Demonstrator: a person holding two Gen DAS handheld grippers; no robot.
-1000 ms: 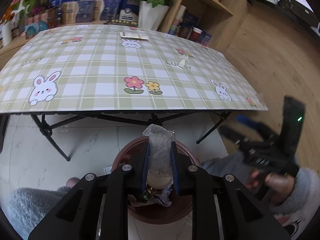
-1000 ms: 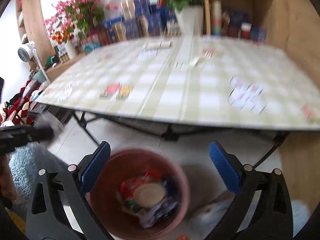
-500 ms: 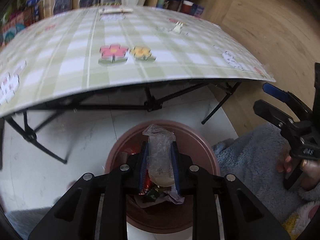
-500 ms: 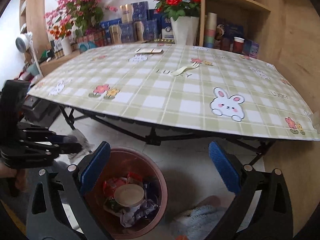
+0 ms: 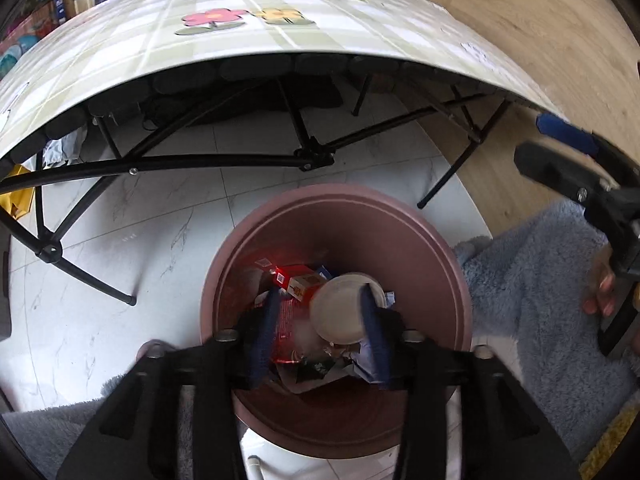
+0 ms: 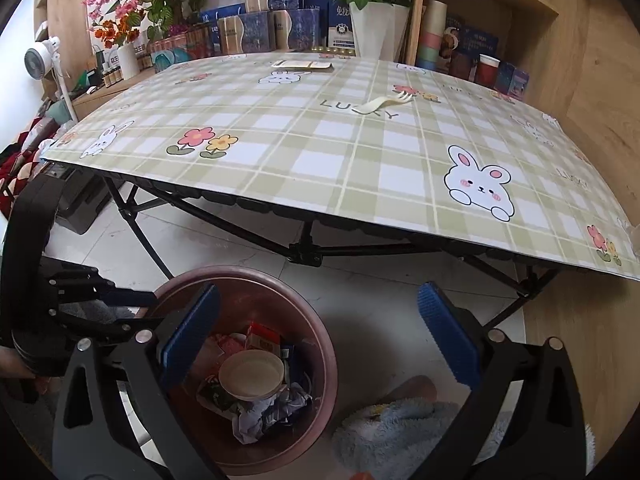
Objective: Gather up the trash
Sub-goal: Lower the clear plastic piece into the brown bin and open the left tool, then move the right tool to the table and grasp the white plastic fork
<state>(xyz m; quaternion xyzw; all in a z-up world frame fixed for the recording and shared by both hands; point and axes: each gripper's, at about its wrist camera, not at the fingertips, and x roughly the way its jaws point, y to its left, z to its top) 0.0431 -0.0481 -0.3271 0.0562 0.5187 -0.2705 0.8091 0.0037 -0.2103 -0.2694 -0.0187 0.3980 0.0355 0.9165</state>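
A folding table (image 6: 360, 168) covered with a green-and-white checked cloth printed with rabbits and flowers is seen above a round reddish-brown plastic waste bin (image 5: 448, 264) standing on the white tiled floor in front of it. The bin already holds trash: crumpled wrappers, a red carton (image 5: 298, 280) and a white paper bowl (image 6: 251, 374). On the table a pale plastic fork (image 6: 384, 103) and a flat cream packet (image 6: 302, 65) are left, well apart from the bin.

The drop step is judged to be in hand. The left gripper (image 5: 318, 332) is held over the bin mouth, its fingers opening, with nothing firmly pinched between them. The right gripper (image 6: 318, 340) is spread wide and empty. Next, a reach up to the fork is called for.
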